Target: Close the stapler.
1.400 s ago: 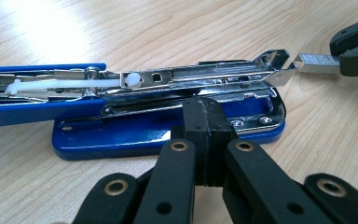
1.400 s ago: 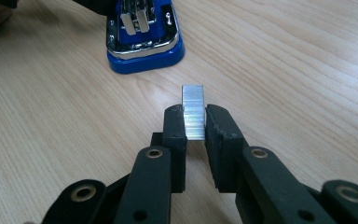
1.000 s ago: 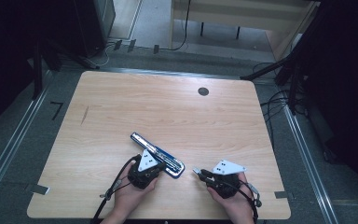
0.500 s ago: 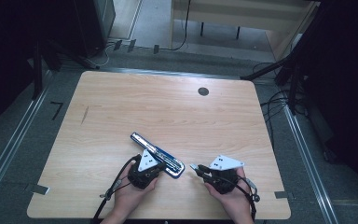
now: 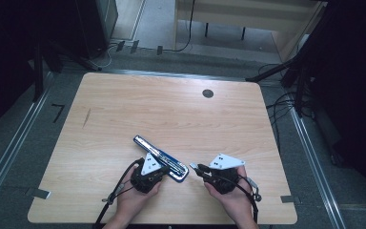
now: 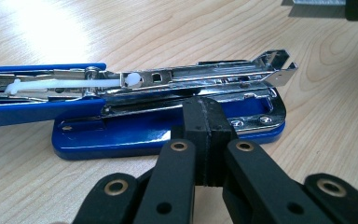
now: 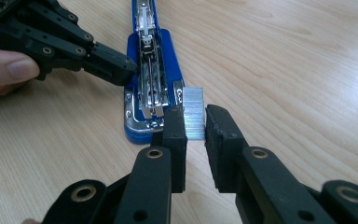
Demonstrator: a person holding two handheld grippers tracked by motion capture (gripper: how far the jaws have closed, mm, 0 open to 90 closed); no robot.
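A blue stapler lies swung open on the wooden table, its chrome staple channel facing up. My left gripper is shut with nothing between its jaws. Its tips rest against the side of the stapler's base. My right gripper is shut on a short silver strip of staples. It holds the strip just off the front end of the stapler, slightly above the table. The left gripper touches the stapler from the other side.
A black round grommet sits in the table near its far edge. Cables lie on the floor to the right. Both of the person's hands come in over the front edge.
My right gripper with the staple strip has risen a little and shifted left toward the stapler's front end. The left gripper and the stapler have stayed put.
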